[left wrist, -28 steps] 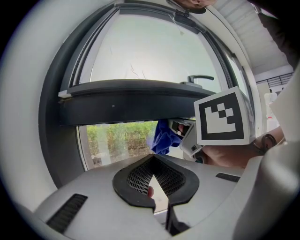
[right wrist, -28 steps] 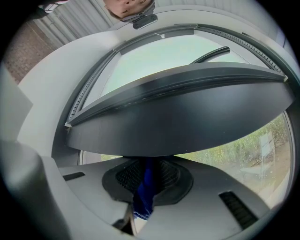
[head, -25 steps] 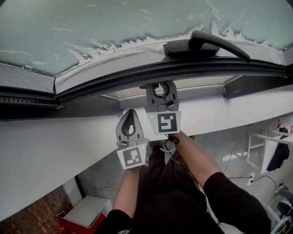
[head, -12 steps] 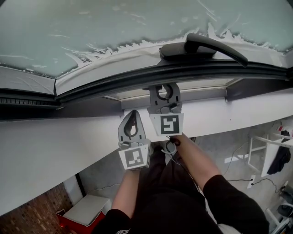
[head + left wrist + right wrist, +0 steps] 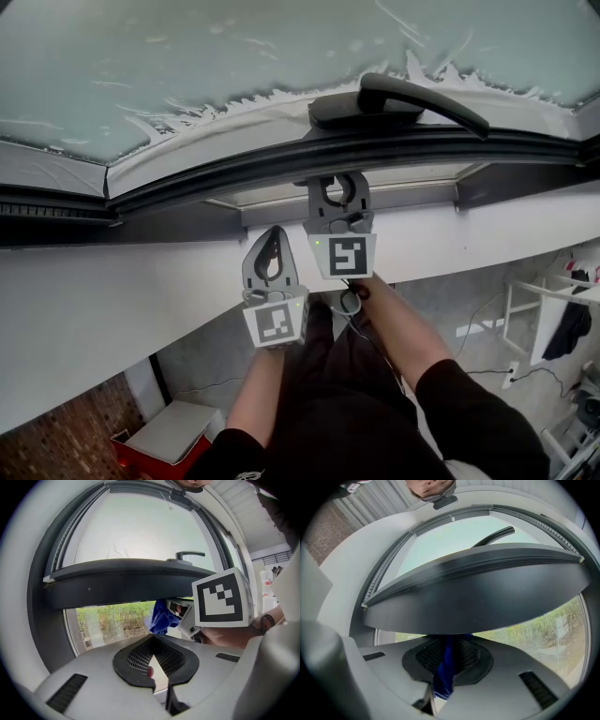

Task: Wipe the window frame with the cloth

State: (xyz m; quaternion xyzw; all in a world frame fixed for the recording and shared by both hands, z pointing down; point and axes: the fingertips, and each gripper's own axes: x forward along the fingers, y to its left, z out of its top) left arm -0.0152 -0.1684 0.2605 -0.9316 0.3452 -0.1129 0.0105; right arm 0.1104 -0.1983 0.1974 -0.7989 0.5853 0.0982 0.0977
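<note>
A dark window sash [image 5: 281, 159] stands tilted open above a white sill [image 5: 112, 291], and its black handle [image 5: 394, 98] lies on top. My right gripper [image 5: 337, 180] reaches into the gap under the sash and is shut on a blue cloth [image 5: 445, 667], which hangs between its jaws just below the dark frame edge [image 5: 478, 602]. The left gripper view shows the cloth [image 5: 161, 617] bunched at the right gripper's tip. In the head view the cloth is hidden. My left gripper [image 5: 272, 234] sits just left of the right one, lower on the sill, shut and holding nothing [image 5: 153, 638].
Frosted, streaked glass [image 5: 187, 56] fills the top of the head view. Through the opening there are green bushes [image 5: 112, 620] outside. Far below the sill lie a red-and-white box [image 5: 159, 436] and a white rack [image 5: 544, 309] on the floor.
Almost nothing: the right gripper has edged slightly right under the sash and the head view has shifted a little. The left gripper holds its place.
</note>
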